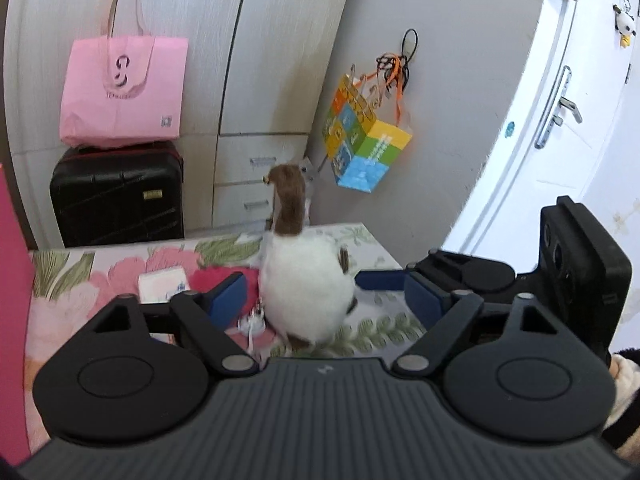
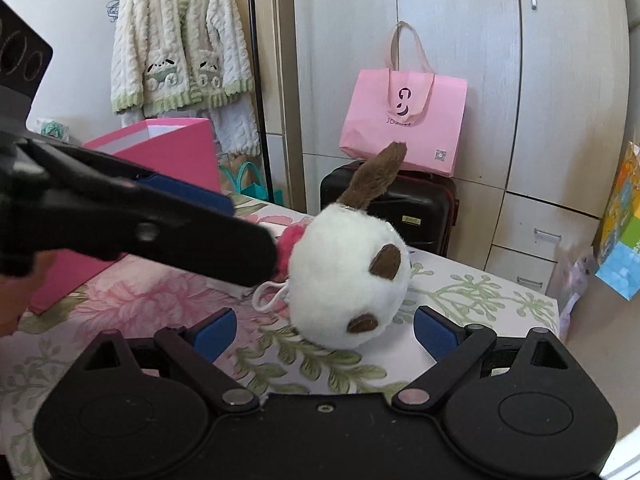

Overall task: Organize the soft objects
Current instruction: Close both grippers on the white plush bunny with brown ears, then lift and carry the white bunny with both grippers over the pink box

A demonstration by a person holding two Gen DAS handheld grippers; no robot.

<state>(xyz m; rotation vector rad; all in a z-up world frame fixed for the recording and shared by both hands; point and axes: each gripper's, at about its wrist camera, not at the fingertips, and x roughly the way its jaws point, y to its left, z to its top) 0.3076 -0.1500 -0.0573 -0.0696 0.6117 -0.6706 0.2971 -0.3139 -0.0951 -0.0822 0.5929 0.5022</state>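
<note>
A white plush toy (image 1: 306,288) with a brown neck and brown patches stands on the floral bedspread (image 1: 80,276). My left gripper (image 1: 326,298) is open, with its blue pads on either side of the toy. In the right wrist view the same toy (image 2: 346,276) lies just ahead of my open right gripper (image 2: 324,332), apart from its pads. The left gripper's arm (image 2: 140,220) reaches in from the left to the toy's side. A red fluffy object (image 1: 218,278) lies behind the toy; it also shows in the right wrist view (image 2: 290,242).
A pink box (image 2: 180,152) stands on the bed at the left. A white packet (image 1: 162,286) lies on the bedspread. A black suitcase (image 1: 116,196) with a pink bag (image 1: 124,88) on it stands by the wardrobe. A colourful bag (image 1: 366,140) hangs on the wall.
</note>
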